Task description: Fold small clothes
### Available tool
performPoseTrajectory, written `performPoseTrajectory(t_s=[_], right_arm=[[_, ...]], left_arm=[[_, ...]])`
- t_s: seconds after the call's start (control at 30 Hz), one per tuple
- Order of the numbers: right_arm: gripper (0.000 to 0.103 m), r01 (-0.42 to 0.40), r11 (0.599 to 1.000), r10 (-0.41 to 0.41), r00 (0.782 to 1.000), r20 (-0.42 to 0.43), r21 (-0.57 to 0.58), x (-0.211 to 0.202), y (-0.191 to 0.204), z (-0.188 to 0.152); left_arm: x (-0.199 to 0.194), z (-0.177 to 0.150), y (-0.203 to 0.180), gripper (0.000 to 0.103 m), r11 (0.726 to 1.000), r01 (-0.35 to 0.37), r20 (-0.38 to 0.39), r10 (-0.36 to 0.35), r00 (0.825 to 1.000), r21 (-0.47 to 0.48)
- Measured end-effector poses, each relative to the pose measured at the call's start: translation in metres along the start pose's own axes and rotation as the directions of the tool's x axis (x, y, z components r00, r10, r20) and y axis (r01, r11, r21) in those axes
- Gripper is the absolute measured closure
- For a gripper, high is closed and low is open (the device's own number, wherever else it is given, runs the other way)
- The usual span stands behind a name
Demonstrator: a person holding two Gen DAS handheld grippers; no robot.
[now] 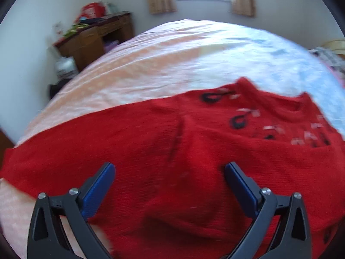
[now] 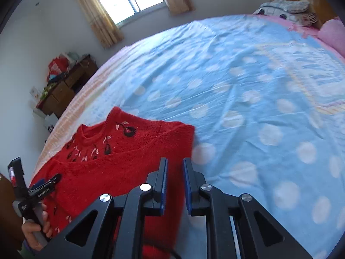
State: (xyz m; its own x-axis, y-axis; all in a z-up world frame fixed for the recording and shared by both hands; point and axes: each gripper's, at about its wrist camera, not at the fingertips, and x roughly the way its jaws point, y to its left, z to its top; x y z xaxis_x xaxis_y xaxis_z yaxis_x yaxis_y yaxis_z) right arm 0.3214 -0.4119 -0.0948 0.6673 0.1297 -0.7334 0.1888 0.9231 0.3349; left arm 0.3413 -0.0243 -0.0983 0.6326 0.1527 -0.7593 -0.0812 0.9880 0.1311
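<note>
Left wrist view: red sweater (image 1: 183,151) lies spread on the bed sheet (image 1: 151,64), directly under and ahead of the left gripper (image 1: 169,168). Its blue pads stand wide apart, with knit showing between them and nothing pinched. Collar and embroidered front (image 1: 248,116) sit beyond the gripper, toward the far right of the sweater; a sleeve or side runs off to the near left. Frame is motion-blurred, so whether the pads touch the cloth cannot be told.

Right wrist view: right gripper (image 2: 175,163) is at the sweater's right edge, where red knit meets blue dotted sheet. Jaws are nearly together, with red fabric (image 2: 173,185) running up through the narrow gap; looks clamped on that edge, though the actual contact is hard to confirm. Sweater's long axis runs from the collar (image 2: 92,136), far from this gripper, down toward the camera. The left gripper (image 2: 43,185), in a hand (image 2: 38,224), hovers over the sweater's opposite side.

Judgement: right gripper holds the edge, left is poised open over the body. Coming fold likely carries the right side leftward across the long axis.
</note>
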Motion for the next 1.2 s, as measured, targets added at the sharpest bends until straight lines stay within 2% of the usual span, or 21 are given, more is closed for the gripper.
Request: performPoseTrajectory(t_s=[0.07, 0.17, 0.23, 0.3, 0.4, 0.43, 0.5, 0.53, 0.6, 0.7, 0.77, 0.8, 0.83, 0.9, 0.93, 0.97, 1.03, 1.1, 1.17, 1.2], right_arm=[[0.089, -0.039, 0.999, 0.038, 0.998, -0.056, -0.016, 0.018, 0.007, 0.002], [0.089, -0.062, 0.994, 0.056, 0.996, -0.062, -0.091, 0.033, 0.029, 0.003], [0.089, -0.038, 0.986, 0.03, 0.998, -0.054, -0.164, 0.039, 0.043, 0.002], [0.089, -0.014, 0.976, 0.004, 0.999, -0.044, -0.216, 0.041, 0.049, 0.003], [0.089, 0.019, 0.975, -0.028, 0.999, -0.04, -0.222, 0.029, 0.05, 0.005], [0.089, 0.014, 0.976, -0.018, 1.0, -0.014, -0.216, 0.019, 0.051, 0.005], [0.089, -0.059, 0.979, 0.074, 0.995, 0.068, -0.196, -0.015, 0.057, -0.001], [0.089, -0.093, 0.977, 0.109, 0.991, 0.075, -0.193, -0.023, 0.062, -0.004], [0.088, -0.142, 0.969, 0.15, 0.988, 0.023, -0.202, -0.025, 0.076, -0.016], [0.088, -0.185, 0.965, 0.17, 0.981, -0.092, -0.188, -0.01, 0.095, -0.035], [0.088, -0.196, 0.975, 0.17, 0.962, -0.214, -0.104, 0.012, 0.101, -0.054], [0.087, -0.182, 0.98, 0.159, 0.96, -0.232, -0.082, 0.017, 0.104, -0.063], [0.087, -0.154, 0.983, 0.134, 0.974, -0.183, -0.103, 0.01, 0.108, -0.066], [0.073, -0.127, 0.978, 0.092, 0.974, -0.207, -0.164, 0.007, 0.122, -0.07], [0.072, -0.105, 0.976, 0.065, 0.976, -0.209, -0.189, 0.001, 0.131, -0.07], [0.072, -0.109, 0.977, 0.071, 0.977, -0.2, -0.185, -0.007, 0.137, -0.07], [0.072, -0.212, 0.967, 0.186, 0.966, -0.182, -0.14, -0.025, 0.149, -0.068], [0.072, -0.289, 0.949, 0.267, 0.949, -0.167, -0.123, -0.041, 0.162, -0.069], [0.072, -0.386, 0.92, 0.367, 0.912, -0.181, -0.077, -0.057, 0.179, -0.072], [0.072, -0.455, 0.89, 0.441, 0.872, -0.211, -0.021, -0.06, 0.187, -0.076]], left_arm=[[-0.003, -0.01, 0.009, 0.0, 0.999, 0.001, -0.006, -0.002, 1.0, -0.037], [-0.009, -0.023, 0.022, 0.0, 0.996, 0.026, -0.003, -0.026, 1.0, -0.083], [-0.009, -0.029, 0.037, 0.0, 0.987, 0.07, -0.007, -0.072, 0.997, -0.143], [-0.01, -0.031, 0.046, 0.0, 0.98, 0.083, -0.007, -0.085, 0.996, -0.183], [-0.018, -0.034, 0.045, 0.0, 0.984, 0.082, 0.003, -0.083, 0.997, -0.157], [-0.025, -0.038, 0.047, 0.0, 0.987, 0.08, 0.023, -0.077, 0.997, -0.138], [-0.031, -0.037, 0.049, 0.0, 0.988, 0.088, 0.058, -0.081, 0.995, -0.127], [-0.035, -0.037, 0.05, 0.0, 0.987, 0.102, 0.08, -0.092, 0.993, -0.127], [-0.033, -0.031, 0.051, 0.0, 0.979, 0.149, 0.091, -0.137, 0.986, -0.141], [-0.02, -0.022, 0.049, 0.0, 0.966, 0.2, 0.048, -0.195, 0.98, -0.161], [-0.01, -0.023, 0.049, 0.0, 0.978, 0.133, -0.017, -0.137, 0.99, -0.161], [-0.008, -0.024, 0.052, 0.0, 0.98, 0.116, -0.029, -0.122, 0.992, -0.161], [-0.009, -0.026, 0.056, 0.0, 0.979, 0.128, -0.023, -0.134, 0.991, -0.161], [-0.017, -0.03, 0.069, 0.0, 0.976, 0.152, -0.008, -0.155, 0.988, -0.157], [-0.022, -0.031, 0.077, 0.0, 0.976, 0.151, 0.0, -0.153, 0.988, -0.158], [-0.027, -0.032, 0.088, 0.0, 0.977, 0.136, 0.01, -0.136, 0.991, -0.164], [-0.038, -0.037, 0.12, 0.0, 0.972, 0.124, 0.041, -0.118, 0.992, -0.201], [-0.046, -0.039, 0.157, 0.0, 0.957, 0.112, 0.069, -0.098, 0.993, -0.267], [-0.049, -0.04, 0.2, 0.0, 0.938, 0.063, 0.075, -0.04, 0.996, -0.341], [-0.05, -0.04, 0.225, 0.0, 0.923, 0.031, 0.078, -0.001, 0.997, -0.383]])
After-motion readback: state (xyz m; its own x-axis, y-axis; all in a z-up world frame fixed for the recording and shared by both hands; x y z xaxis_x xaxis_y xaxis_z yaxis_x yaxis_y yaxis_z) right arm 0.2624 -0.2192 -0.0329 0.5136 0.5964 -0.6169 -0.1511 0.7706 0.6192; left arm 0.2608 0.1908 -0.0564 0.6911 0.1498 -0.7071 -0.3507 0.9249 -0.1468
